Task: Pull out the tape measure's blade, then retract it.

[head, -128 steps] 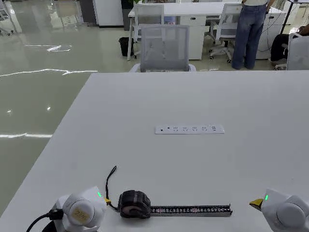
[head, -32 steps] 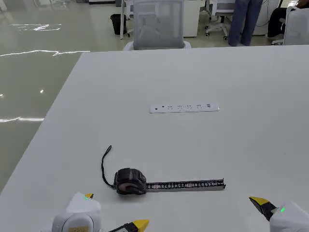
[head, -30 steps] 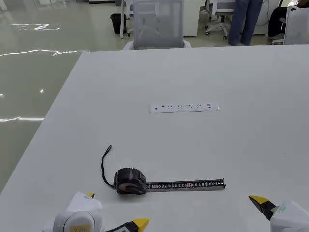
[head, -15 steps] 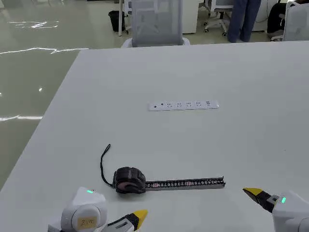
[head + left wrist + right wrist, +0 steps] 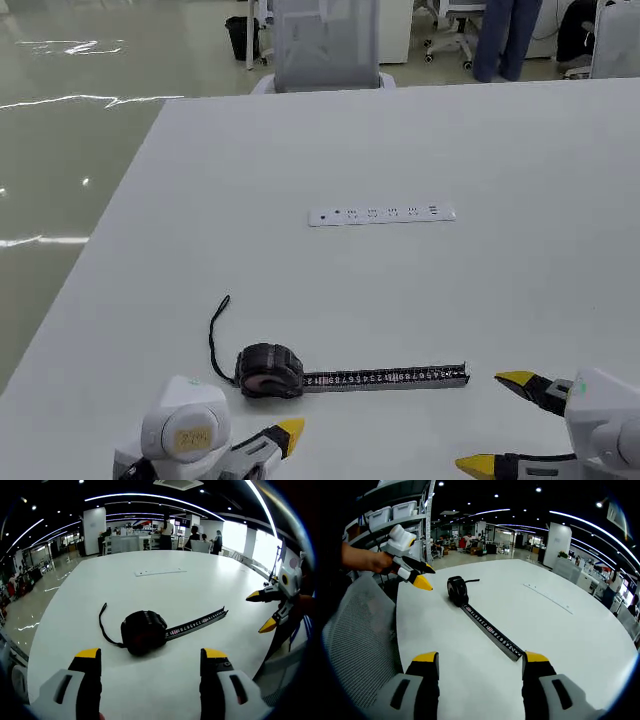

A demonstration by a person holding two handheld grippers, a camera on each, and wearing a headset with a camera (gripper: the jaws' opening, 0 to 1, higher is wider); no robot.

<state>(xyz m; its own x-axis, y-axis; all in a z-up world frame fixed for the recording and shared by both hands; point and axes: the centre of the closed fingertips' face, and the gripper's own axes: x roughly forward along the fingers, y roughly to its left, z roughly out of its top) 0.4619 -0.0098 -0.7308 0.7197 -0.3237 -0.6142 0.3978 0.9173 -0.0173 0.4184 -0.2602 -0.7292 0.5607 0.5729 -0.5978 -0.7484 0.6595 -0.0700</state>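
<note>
A black tape measure [image 5: 268,371] lies near the table's front edge, its blade [image 5: 385,378] drawn out flat to the right and its hook end [image 5: 464,375] resting on the table. My left gripper [image 5: 282,438] stands open just in front of the case [image 5: 144,631], not touching it. My right gripper [image 5: 497,422] is open a little right of the hook end, with nothing between its yellow tips. In the right gripper view the blade [image 5: 492,631] runs from the case [image 5: 456,589] towards my right gripper [image 5: 480,657]. A hand holds the left gripper [image 5: 424,576] there.
A white power strip [image 5: 381,213] lies flat at mid-table. The tape's black wrist cord [image 5: 215,335] curls left of the case. The white table [image 5: 200,200] ends at its left edge over a glossy floor. A mesh chair [image 5: 326,40] and a standing person [image 5: 500,30] are beyond the far edge.
My right gripper has come forward towards the blade's hook end, and both its tips now show. The left gripper has edged forward. The tape measure has not moved.
</note>
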